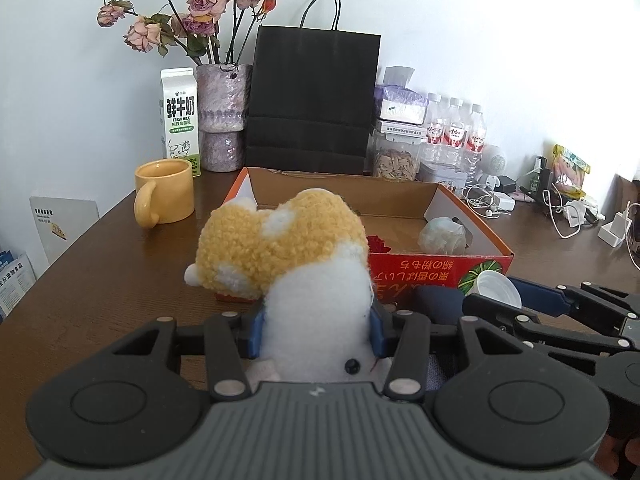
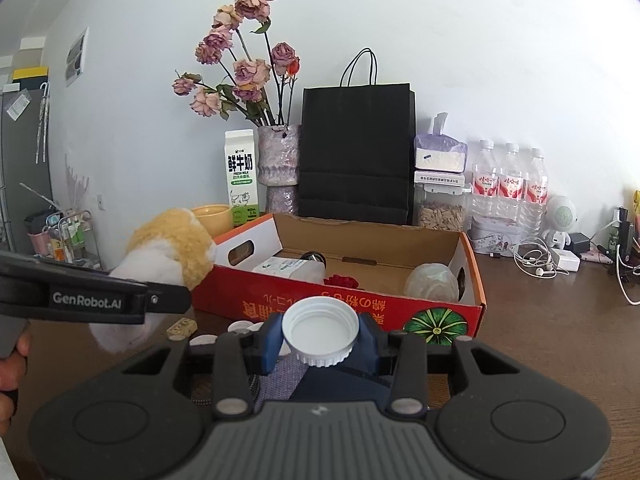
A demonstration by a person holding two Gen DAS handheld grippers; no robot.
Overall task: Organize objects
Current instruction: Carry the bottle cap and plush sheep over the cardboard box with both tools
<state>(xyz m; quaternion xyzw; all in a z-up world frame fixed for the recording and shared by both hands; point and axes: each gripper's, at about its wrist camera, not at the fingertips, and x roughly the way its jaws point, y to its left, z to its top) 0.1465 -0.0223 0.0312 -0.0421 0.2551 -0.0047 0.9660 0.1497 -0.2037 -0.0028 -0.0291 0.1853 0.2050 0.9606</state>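
Observation:
My left gripper (image 1: pixel 318 330) is shut on a yellow and white plush toy (image 1: pixel 288 248), held above the brown table just in front of the red cardboard box (image 1: pixel 424 276). The toy also shows at the left of the right wrist view as the plush toy (image 2: pixel 172 252). My right gripper (image 2: pixel 320 338) is shut on a white plastic cap (image 2: pixel 320 330), open side up, just before the box's front wall (image 2: pixel 328 306). The cap (image 1: pixel 498 286) shows at the right of the left wrist view. Inside the box lie a white bottle (image 2: pixel 292 268), a red flower (image 2: pixel 340 281) and a pale wrapped ball (image 2: pixel 432 282).
A yellow mug (image 1: pixel 166 192), milk carton (image 1: pixel 180 120), vase of dried roses (image 1: pixel 224 116) and black paper bag (image 1: pixel 312 100) stand behind the box. Water bottles (image 2: pixel 508 184), a jar of seeds (image 2: pixel 440 210), cables and chargers (image 2: pixel 552 260) crowd the right. Small caps and a block (image 2: pixel 182 327) lie near the toy.

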